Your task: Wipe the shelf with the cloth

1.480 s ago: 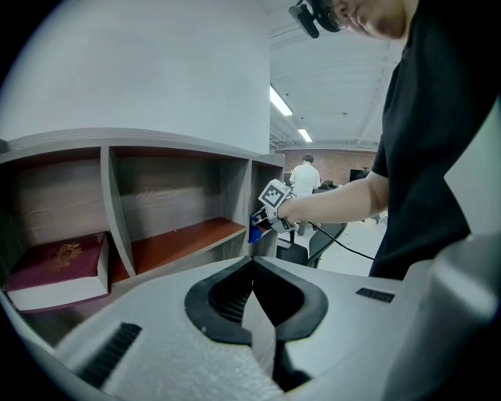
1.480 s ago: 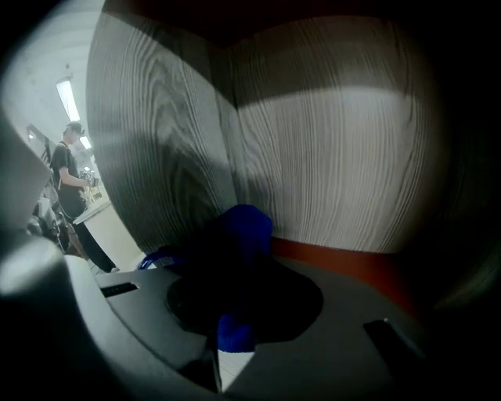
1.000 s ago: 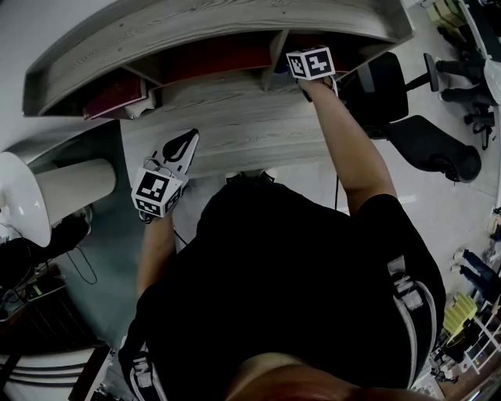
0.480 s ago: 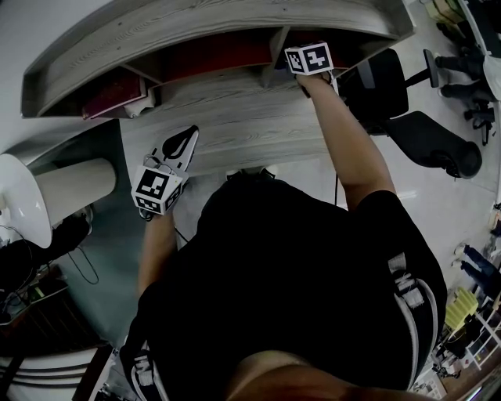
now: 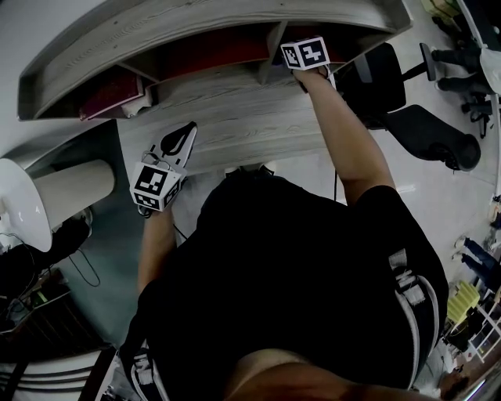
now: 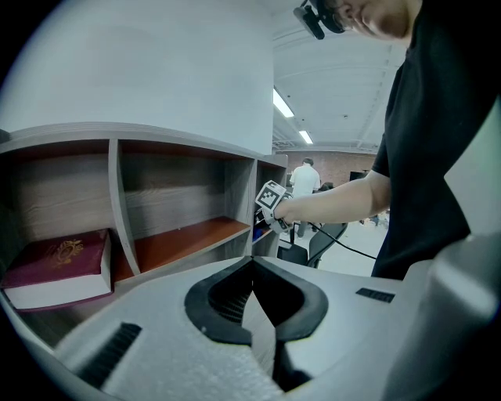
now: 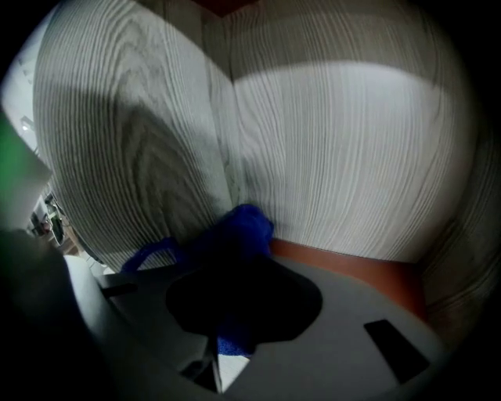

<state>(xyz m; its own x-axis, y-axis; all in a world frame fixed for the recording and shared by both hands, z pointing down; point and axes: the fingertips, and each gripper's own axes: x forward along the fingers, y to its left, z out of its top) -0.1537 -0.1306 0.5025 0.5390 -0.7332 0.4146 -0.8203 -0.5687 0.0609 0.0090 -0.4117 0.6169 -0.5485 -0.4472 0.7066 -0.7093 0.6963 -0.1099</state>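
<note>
The right gripper (image 7: 241, 270) was clamped on a crumpled blue cloth (image 7: 244, 227), pressing it into the far left corner of the rightmost compartment of the grey wood-grain shelf (image 5: 196, 23), above its reddish-brown floor. The left gripper (image 6: 252, 262) hovered over the grey desk top (image 5: 235, 117), jaws together and empty, near a maroon hardcover book (image 6: 59, 262) in the left compartment.
</note>
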